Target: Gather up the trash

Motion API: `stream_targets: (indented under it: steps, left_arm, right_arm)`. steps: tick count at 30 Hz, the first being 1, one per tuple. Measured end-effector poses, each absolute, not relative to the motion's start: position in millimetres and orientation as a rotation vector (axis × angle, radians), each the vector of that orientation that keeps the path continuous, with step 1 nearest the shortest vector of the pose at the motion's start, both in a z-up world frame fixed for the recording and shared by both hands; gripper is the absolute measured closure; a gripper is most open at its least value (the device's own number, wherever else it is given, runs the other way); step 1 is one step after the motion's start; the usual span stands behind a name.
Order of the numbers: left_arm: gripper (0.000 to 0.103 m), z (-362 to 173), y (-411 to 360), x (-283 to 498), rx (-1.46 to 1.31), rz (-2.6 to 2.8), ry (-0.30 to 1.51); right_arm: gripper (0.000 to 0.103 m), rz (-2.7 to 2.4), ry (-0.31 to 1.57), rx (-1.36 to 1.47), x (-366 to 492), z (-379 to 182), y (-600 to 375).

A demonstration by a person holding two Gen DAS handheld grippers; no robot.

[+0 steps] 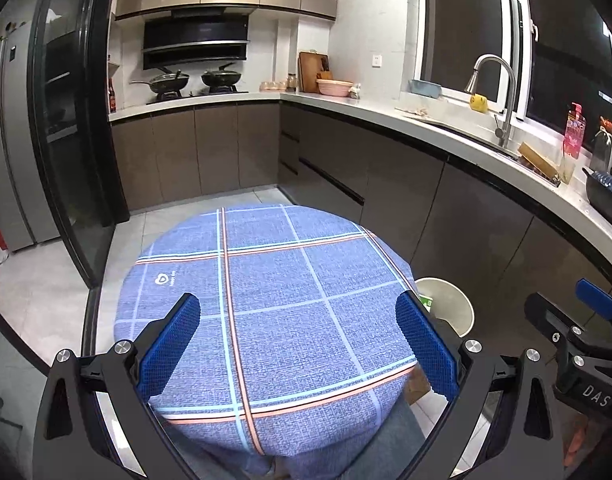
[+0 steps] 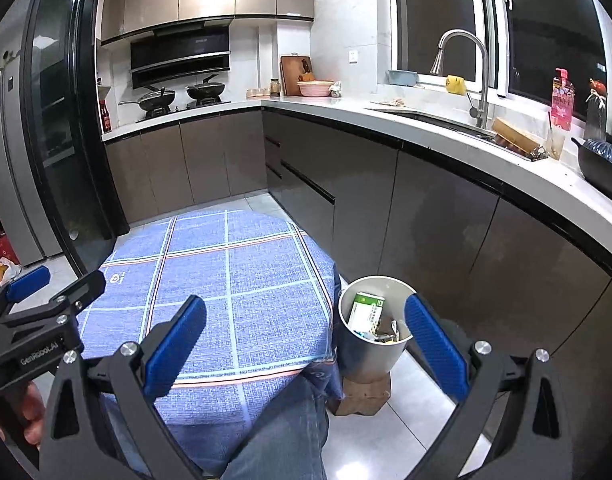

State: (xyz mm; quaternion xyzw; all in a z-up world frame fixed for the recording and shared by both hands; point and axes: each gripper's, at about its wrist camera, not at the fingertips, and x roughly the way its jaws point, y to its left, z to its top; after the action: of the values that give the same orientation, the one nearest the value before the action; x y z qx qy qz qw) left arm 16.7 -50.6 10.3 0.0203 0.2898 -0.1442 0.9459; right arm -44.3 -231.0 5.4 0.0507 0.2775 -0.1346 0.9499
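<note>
Your left gripper (image 1: 297, 344) hangs over the blue checked tablecloth (image 1: 273, 288) with its jaws spread wide and nothing between them. Your right gripper (image 2: 306, 344) is also released and empty; its left finger is over the cloth and its right finger stands in front of the white bin (image 2: 370, 352).

The right wrist view shows what the left one does not: the inside of the bin. There you see a green and white box (image 2: 366, 312) leaning upright against the wall, with smaller scraps (image 2: 386, 336) beside it that are too small to tell. The same view shows that the bin stands on a wooden block (image 2: 362, 396), just beside the edge of the table, and that your leg in jeans (image 2: 281, 440) is under the cloth. In the left wrist view only part of the bin's rim (image 1: 458, 296) and a corner of the box appear behind the right finger.

Each view catches the other gripper at its edge. On the right gripper's body (image 1: 594, 396) you can read "DAS". On the left gripper's body (image 2: 37, 356) you can read "GenRobot.AI". The cloth carries a small white heart logo (image 1: 161, 279); the words next to it are not legible. The print on the box cannot be read.
</note>
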Motion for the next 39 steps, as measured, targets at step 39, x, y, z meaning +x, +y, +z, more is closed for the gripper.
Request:
stream_targets:
  steps: [39]
  left_arm:
    - [0.008,16.0,-36.7,14.4,0.020,-0.276,0.594]
  right_arm:
    - [0.003,-0.249,0.557,0.100,-46.0,8.2,-221.9]
